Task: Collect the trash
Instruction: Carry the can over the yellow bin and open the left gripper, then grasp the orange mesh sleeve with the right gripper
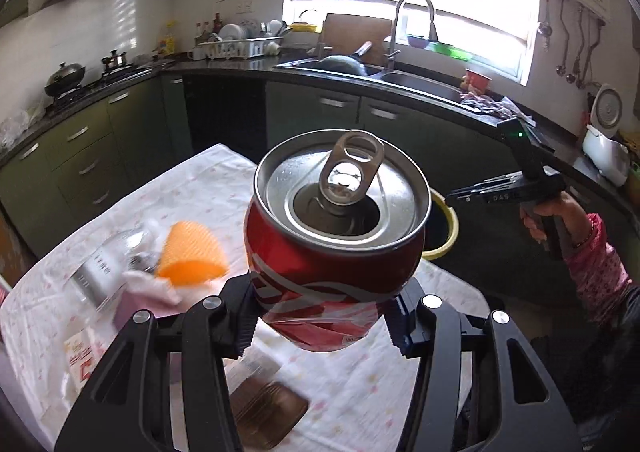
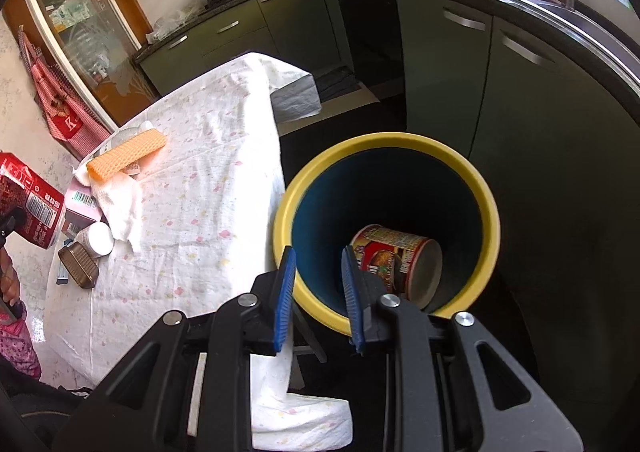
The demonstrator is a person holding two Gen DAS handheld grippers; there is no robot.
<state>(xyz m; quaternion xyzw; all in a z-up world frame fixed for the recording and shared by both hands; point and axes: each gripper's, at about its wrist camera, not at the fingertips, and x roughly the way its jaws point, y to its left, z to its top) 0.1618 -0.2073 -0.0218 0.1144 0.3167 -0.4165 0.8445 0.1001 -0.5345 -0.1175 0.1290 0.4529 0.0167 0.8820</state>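
My left gripper (image 1: 320, 316) is shut on a dented red soda can (image 1: 336, 236) and holds it above the table; the can also shows at the left edge of the right wrist view (image 2: 28, 199). My right gripper (image 2: 318, 292) is open and empty, held above the rim of a yellow trash bin (image 2: 490, 207) with a dark blue inside. A printed paper cup (image 2: 400, 260) lies on its side in the bin. The right gripper also shows in the left wrist view (image 1: 460, 193), beside the bin (image 1: 450, 232).
On the white tablecloth (image 2: 200, 211) lie an orange foam sleeve (image 2: 126, 155), a white tissue (image 2: 120, 207), a pink box (image 2: 82, 203), a small white pot (image 2: 98, 238) and a brown tray (image 2: 78, 270). Dark green kitchen cabinets (image 2: 440, 63) stand behind the bin.
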